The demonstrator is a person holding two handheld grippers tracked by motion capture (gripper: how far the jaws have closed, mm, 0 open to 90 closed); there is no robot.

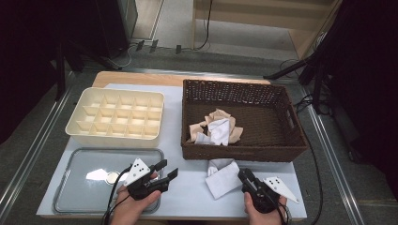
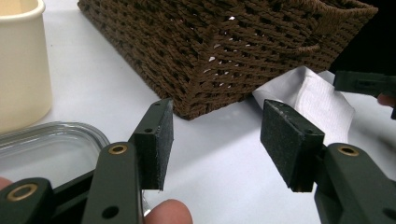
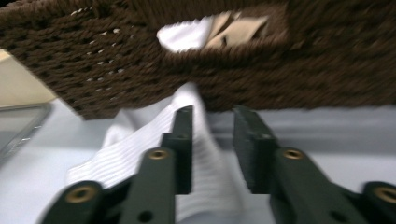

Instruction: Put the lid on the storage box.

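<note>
High view is showing one white cloth (image 1: 224, 179) lying on the table (image 1: 187, 187), just in front of the basket (image 1: 244, 152) and touching its front wall. The right gripper (image 1: 243, 175) is sitting at the cloth's right edge. In the right gripper view, the cloth (image 3: 140, 149) is running between the jaws, which are standing a little apart with a gap showing beside the fabric; the picture is blurred, so I cannot tell whether a pad is pressing on it. The left gripper (image 1: 167, 169) is hovering to the cloth's left, over the near right corner of the tray (image 1: 70, 206), its jaws standing apart with nothing between them. One brown wicker basket is holding a small heap of cloths (image 1: 217, 127), at least one white and a few beige, tangled beyond exact counting. One cream divided box (image 1: 115, 133) is standing left of the basket, behind the one clear tray. Two hands are holding the two grippers.
</note>
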